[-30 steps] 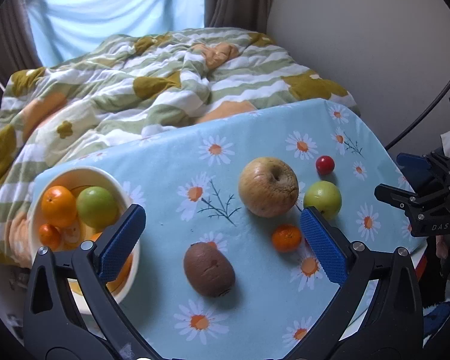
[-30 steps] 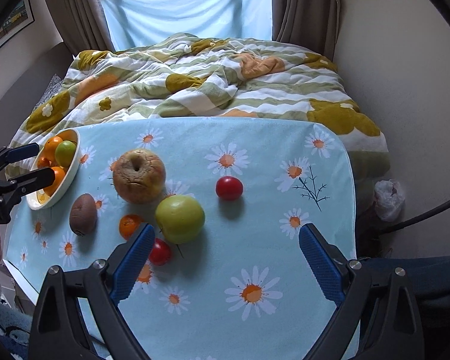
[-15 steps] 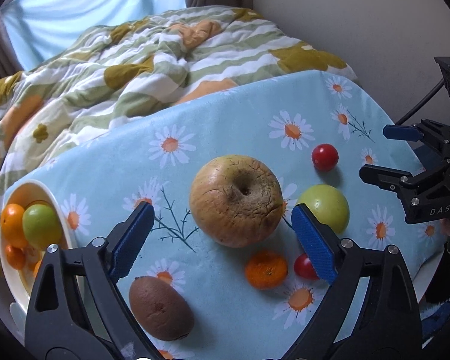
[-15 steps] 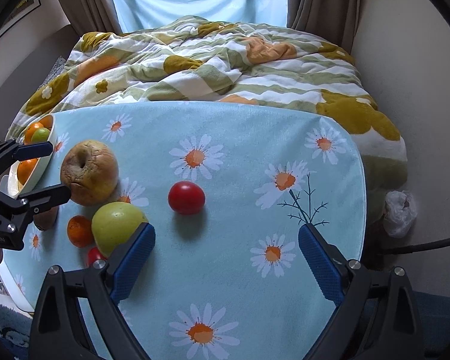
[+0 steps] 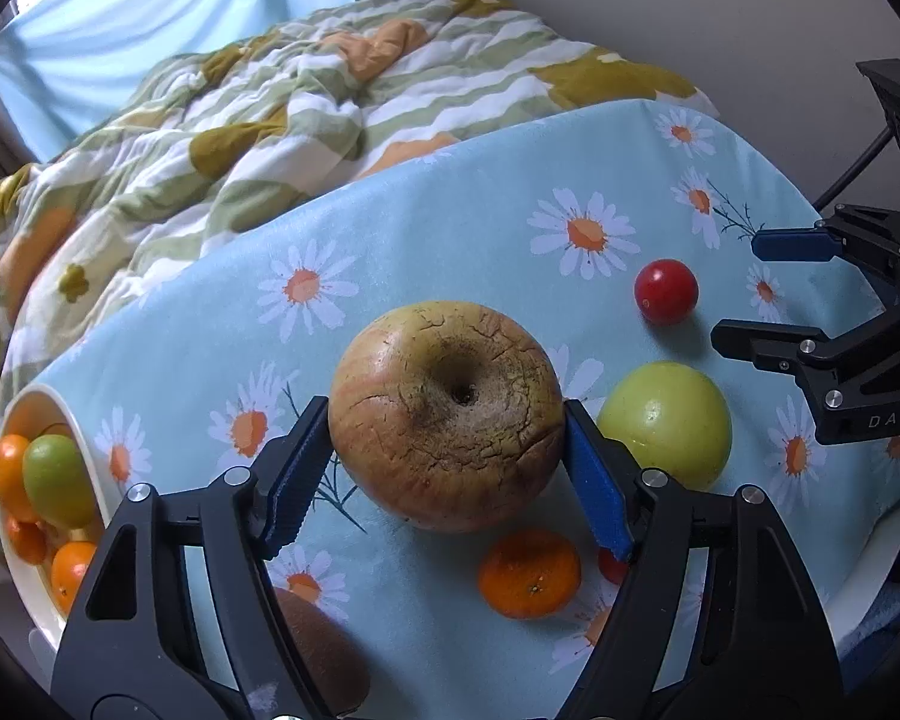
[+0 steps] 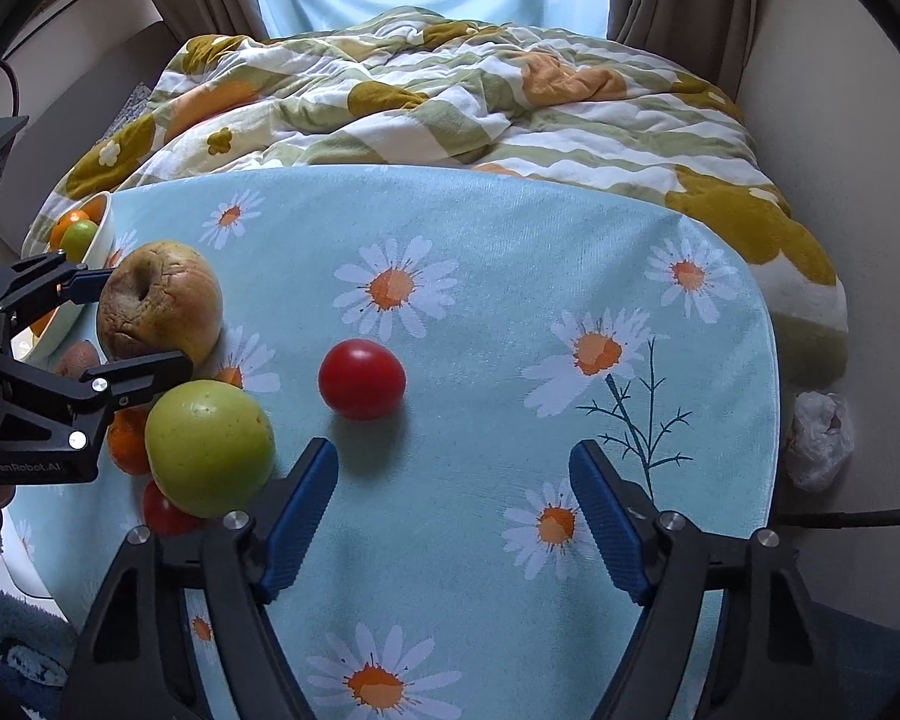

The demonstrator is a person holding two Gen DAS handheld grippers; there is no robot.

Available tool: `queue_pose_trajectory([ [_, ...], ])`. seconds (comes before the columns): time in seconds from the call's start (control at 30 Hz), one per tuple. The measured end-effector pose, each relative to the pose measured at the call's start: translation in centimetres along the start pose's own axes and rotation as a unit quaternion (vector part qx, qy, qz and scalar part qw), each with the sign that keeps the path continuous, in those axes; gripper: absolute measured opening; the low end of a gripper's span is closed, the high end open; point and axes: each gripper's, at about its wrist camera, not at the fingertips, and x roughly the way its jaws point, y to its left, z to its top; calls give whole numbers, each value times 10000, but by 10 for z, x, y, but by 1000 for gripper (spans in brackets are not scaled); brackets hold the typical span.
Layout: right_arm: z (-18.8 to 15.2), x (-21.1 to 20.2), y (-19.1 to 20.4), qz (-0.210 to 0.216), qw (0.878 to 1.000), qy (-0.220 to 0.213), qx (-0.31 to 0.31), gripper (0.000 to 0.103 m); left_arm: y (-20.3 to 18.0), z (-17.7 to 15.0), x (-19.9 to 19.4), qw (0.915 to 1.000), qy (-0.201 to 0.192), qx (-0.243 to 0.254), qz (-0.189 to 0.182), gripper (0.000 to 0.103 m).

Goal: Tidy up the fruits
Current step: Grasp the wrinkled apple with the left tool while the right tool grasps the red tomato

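Observation:
A large wrinkled brown apple (image 5: 447, 414) sits on the daisy tablecloth (image 5: 450, 252). My left gripper (image 5: 447, 471) has closed around it, both blue pads touching its sides; it shows in the right wrist view too (image 6: 159, 300). Beside it lie a green apple (image 5: 666, 423), a red tomato (image 5: 666, 291), a tangerine (image 5: 529, 573) and a kiwi (image 5: 324, 654). My right gripper (image 6: 453, 519) is open and empty, just short of the red tomato (image 6: 361, 379). A white bowl (image 5: 24, 408) with oranges and a green fruit stands at the left.
A second small red fruit (image 6: 165, 510) lies under the green apple (image 6: 210, 447). A rumpled striped quilt (image 6: 426, 90) covers the bed behind the table. The table's right edge drops to the floor, where a white bag (image 6: 819, 441) lies.
My left gripper moved forward and narrowed onto the big brown apple. My right gripper moved forward and left toward the red tomato, still open.

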Motion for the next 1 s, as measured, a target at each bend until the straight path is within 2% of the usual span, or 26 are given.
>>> queue_pose_trajectory([
  [0.63, 15, 21, 20, 217, 9976, -22, -651, 52, 21, -16, -9, 9987, 1, -485, 151, 81],
  [0.9, 21, 24, 31, 379, 9946, -85, -961, 29, 23, -18, -18, 9978, -115, -621, 219, 81],
  [1.0, 22, 20, 33, 427, 9941, -140, -989, 29, 25, -18, -24, 9972, -177, -680, 237, 81],
])
